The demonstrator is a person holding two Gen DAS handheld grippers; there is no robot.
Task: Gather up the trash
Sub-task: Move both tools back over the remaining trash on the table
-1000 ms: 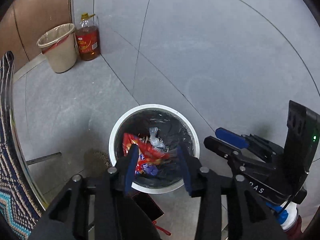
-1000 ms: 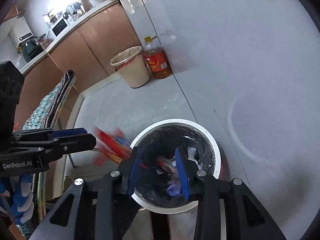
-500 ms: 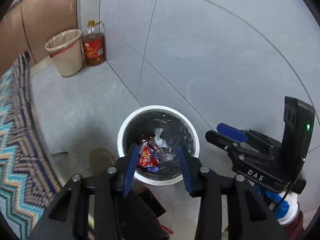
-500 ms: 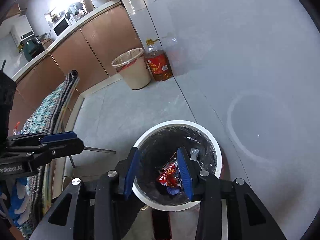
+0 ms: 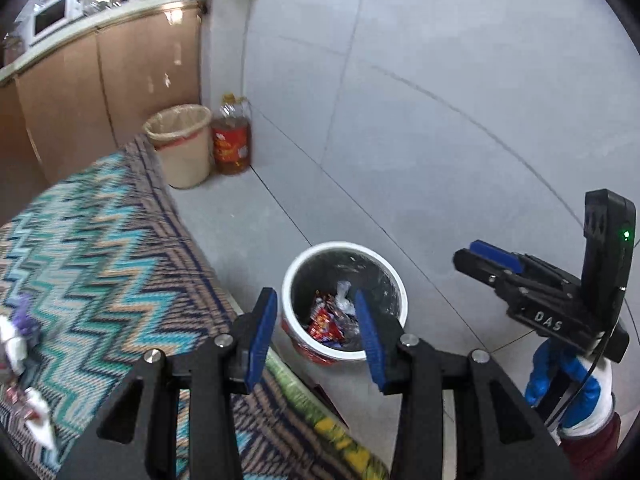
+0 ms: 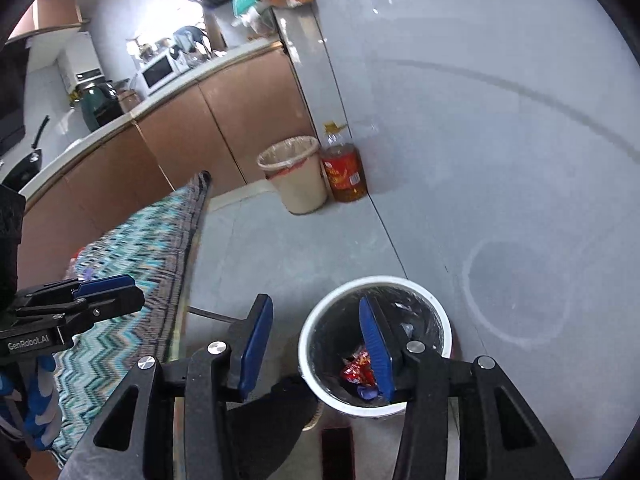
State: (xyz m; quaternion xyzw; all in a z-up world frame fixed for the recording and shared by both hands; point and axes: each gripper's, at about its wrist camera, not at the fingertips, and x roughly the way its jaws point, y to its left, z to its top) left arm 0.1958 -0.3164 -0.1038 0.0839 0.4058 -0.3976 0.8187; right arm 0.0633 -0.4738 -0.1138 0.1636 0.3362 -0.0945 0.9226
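Risk: left gripper point(image 5: 316, 334) spread empty, right gripper point(image 6: 316, 346) opening empty; scraps point(image 5: 16, 344) on patterned tablecloth point(image 5: 104, 248) may snag.

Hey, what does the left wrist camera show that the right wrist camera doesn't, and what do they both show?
Only the left wrist view shows crumpled white and purple scraps lying on the zigzag cloth, and the right gripper from outside, held by a gloved hand.

Only the right wrist view shows the green kettle, a frying pan and the left gripper from outside.

Both show the white trash bin with red wrappers inside, the beige bin, the oil bottle, the microwave and the zigzag cloth.
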